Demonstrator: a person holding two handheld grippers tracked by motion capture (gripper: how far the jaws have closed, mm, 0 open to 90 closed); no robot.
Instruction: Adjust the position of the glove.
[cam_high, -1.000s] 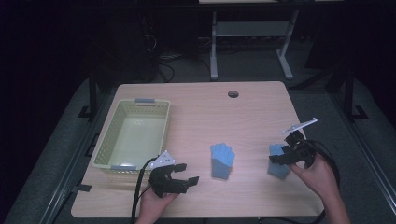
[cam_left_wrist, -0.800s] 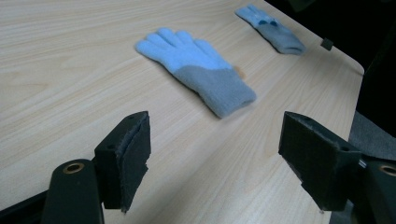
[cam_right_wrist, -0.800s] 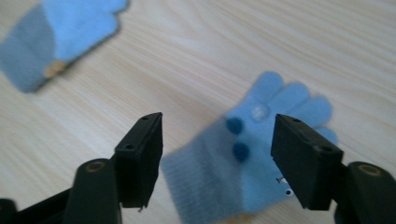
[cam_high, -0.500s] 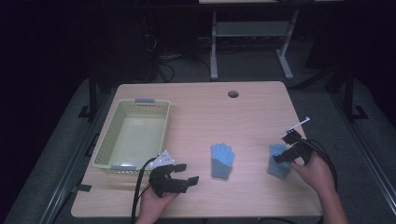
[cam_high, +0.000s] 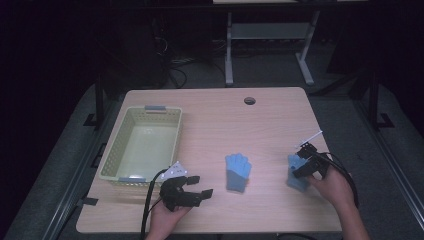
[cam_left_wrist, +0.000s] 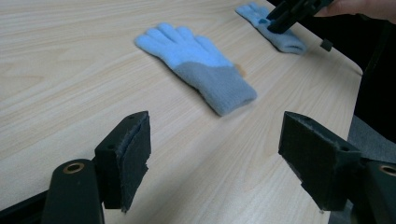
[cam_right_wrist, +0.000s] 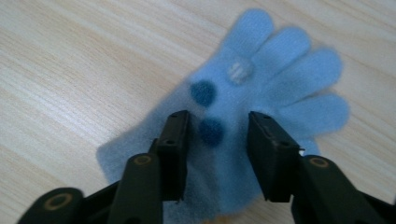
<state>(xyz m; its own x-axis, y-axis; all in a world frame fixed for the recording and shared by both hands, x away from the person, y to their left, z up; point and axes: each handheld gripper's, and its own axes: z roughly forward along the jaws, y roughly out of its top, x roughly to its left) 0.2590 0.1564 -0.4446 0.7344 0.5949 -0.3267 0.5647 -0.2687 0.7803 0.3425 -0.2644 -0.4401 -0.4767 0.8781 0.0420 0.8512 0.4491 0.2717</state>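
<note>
on the table (cam_high: 270, 115): pale wood-grain top, smooth and flat.
right glove (cam_right_wrist: 261, 107): soft fuzzy light-blue knit, flat near the table's right front edge, fingers spread, two dark blue dots and one pale dot on it.
right gripper (cam_right_wrist: 218, 130): right over this glove, black jaws have just been closing, now narrow, straddling its middle with a gap left.
middle glove (cam_high: 237, 171): blue fingers, grey ribbed cuff, lying apart.
left gripper (cam_left_wrist: 215, 149): jaws wide, nothing between.
basket (cam_high: 116, 155): pale green slatted plastic, rectangular.
</note>
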